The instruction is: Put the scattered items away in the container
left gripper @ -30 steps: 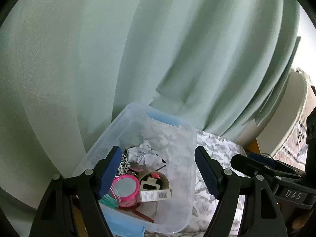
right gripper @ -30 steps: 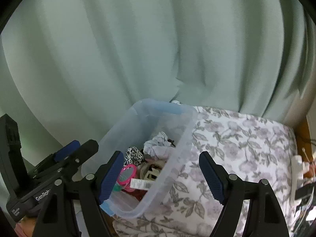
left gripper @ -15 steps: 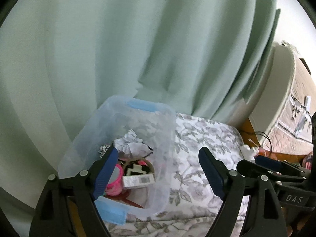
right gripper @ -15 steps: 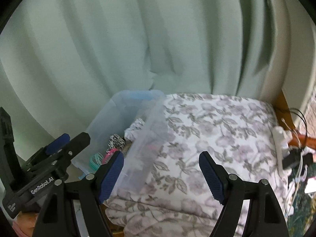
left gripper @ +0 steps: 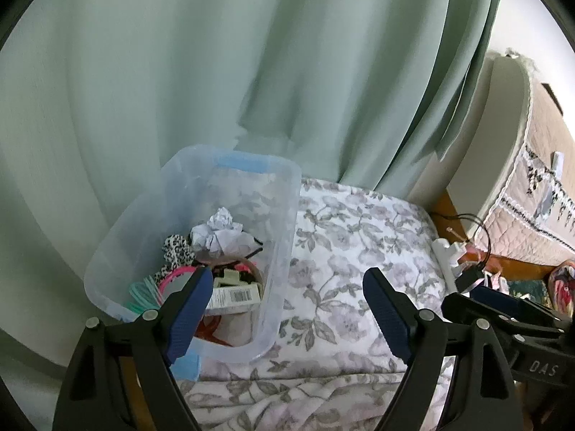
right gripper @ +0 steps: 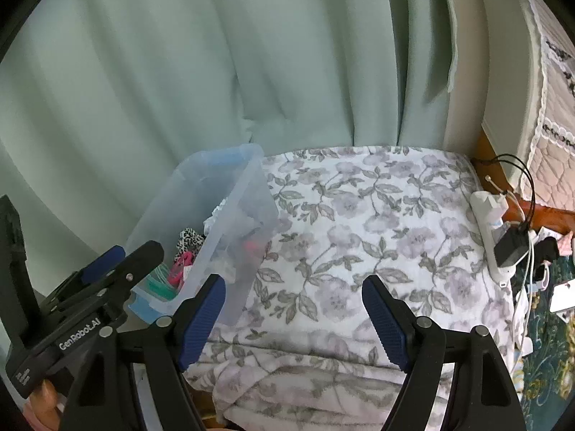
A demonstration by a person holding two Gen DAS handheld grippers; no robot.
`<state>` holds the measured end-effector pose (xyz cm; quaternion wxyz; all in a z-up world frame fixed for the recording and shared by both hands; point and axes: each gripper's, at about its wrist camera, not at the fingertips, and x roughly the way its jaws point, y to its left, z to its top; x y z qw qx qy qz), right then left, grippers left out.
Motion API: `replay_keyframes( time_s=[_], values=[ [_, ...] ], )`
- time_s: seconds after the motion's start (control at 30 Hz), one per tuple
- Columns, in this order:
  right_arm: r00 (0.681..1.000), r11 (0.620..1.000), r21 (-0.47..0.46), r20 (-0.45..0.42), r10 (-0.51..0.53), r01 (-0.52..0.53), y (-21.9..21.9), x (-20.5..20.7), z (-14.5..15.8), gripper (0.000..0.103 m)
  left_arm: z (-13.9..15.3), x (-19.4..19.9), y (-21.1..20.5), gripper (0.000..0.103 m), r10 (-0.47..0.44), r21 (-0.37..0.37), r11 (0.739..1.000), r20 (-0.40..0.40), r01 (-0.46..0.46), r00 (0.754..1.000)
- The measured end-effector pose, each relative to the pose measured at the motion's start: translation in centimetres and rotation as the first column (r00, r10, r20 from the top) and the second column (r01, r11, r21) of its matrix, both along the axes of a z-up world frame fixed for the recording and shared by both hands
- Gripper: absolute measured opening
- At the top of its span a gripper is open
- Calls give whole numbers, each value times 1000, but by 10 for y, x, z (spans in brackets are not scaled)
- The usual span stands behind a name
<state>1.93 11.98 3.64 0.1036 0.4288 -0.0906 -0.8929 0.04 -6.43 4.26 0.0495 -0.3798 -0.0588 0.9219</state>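
A clear plastic container [left gripper: 284,194] with blue handles stands at the left end of the floral bedspread [left gripper: 359,237]; it also shows in the right wrist view [right gripper: 230,194]. Inside lie crumpled white paper [left gripper: 219,230], a leopard-print scrunchie [left gripper: 176,248], a pink round mirror [left gripper: 172,276], teal hair ties [left gripper: 142,292] and a barcoded pack [left gripper: 235,296]. My left gripper [left gripper: 287,309] is open and empty, above the container's near right corner. My right gripper [right gripper: 293,314] is open and empty over the bedspread [right gripper: 359,215], right of the container.
A green curtain [left gripper: 215,72] hangs close behind the container. A white power strip with a black charger and cables [right gripper: 503,240] lies along the bed's right edge. A quilted headboard [left gripper: 532,186] stands at the far right. Clutter lies on the patterned floor [right gripper: 550,323].
Both grippers have swung right and pulled back from the container. The container has shifted left in both views and more bedspread shows. Both stay open and empty.
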Motion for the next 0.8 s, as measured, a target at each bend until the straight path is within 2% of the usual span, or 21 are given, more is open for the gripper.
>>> replay_keyframes(
  time_s=[0.13,0.8],
  values=[
    [1000,1000,-13,8,-7,7,3,3,-4,82,-5,0,6,86,17,-38,999,25,-16,1000],
    [1000,1000,4,16,4,-4,2,7,-5,82,-4,9,11,86,32,-73,997,37,-29,999]
  ],
)
